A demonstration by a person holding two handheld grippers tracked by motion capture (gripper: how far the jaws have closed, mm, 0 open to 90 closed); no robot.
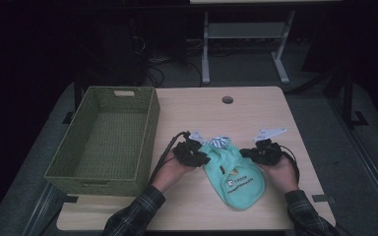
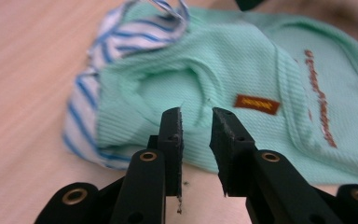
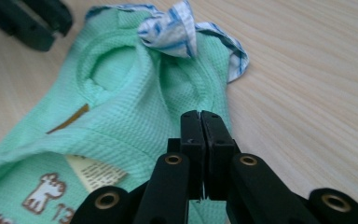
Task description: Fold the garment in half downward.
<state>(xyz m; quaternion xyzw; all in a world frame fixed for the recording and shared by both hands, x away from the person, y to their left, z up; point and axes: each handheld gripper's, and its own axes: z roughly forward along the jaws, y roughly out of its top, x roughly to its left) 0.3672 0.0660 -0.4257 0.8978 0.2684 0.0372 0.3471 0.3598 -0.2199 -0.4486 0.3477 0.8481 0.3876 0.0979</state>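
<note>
Wooden table [image 1: 275,113] beside green basket [image 1: 103,137] | mint garment [image 1: 234,174] lies flat, centre front | left gripper [image 1: 203,156] parted, nothing held | right gripper [image 1: 248,153] closed at the garment's edge, grip uncertain | step judged: folding; left edge is to be regripped

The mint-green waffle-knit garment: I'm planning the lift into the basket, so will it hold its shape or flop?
The mint-green waffle-knit garment probably flops: it lies creased and flat on the table. It likely sags from the shut right gripper. Its knit texture suggests little slipping.
</note>
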